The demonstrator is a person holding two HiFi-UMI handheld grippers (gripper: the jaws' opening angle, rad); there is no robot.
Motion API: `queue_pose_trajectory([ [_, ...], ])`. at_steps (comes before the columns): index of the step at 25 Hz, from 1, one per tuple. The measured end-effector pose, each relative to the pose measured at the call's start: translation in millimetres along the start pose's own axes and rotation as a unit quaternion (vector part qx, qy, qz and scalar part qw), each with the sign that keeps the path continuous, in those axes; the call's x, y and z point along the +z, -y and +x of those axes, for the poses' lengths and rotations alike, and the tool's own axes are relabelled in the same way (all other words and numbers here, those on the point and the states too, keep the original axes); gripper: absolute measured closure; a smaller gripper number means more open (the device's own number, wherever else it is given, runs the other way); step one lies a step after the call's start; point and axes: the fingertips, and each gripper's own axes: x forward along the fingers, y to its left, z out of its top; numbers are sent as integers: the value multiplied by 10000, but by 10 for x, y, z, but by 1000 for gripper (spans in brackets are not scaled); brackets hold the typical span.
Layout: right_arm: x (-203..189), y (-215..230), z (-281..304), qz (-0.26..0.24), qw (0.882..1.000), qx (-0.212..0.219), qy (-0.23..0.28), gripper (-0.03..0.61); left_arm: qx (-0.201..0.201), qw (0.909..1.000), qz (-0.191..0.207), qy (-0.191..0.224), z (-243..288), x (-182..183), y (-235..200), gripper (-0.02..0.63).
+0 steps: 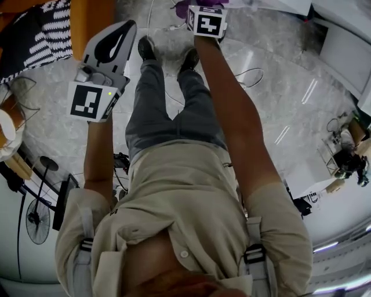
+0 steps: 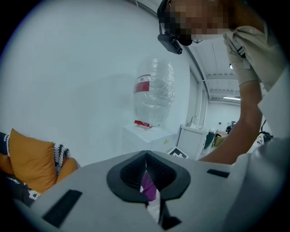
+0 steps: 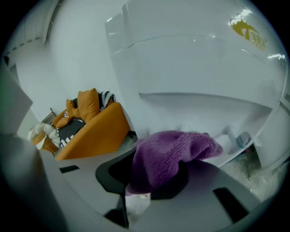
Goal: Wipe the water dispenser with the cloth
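No readable text. Red label on bottle, yellow logo on water dispenser: both too blurred.

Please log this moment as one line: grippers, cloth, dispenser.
left gripper: shut, away from water dispenser | right gripper: shut on purple cloth | purple cloth: near water dispenser, contact unclear

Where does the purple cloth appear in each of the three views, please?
Head view: the purple cloth sits at the top edge, left of a marker cube.
Left gripper view: a purple sliver, probably it, low between the left gripper jaws.
Right gripper view: centre, bunched in the right gripper jaws.
Shared landmark: the orange sofa, at the left in all three.
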Motion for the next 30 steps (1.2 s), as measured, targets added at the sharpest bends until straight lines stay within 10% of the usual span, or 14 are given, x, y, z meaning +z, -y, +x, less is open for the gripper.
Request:
queue_pose_trajectory([
  [10,-367,855,258,49,9992,-393,-29,488,109,9991,179,-381,-156,-426,-239,597],
  [22,-322,1640,-155,-561,9769,-1500,1416,500,-53,9999,125,25,331,-692,21,597],
  [28,-952,2608,-626,1757,9462,-2443,1187,502,-37,10000,89,16,323,-719,-5,597],
  [30,-1151,2610,-430,1770,9543,-2254,847,502,-24,9999,107,-24,288,-747,-16,597],
])
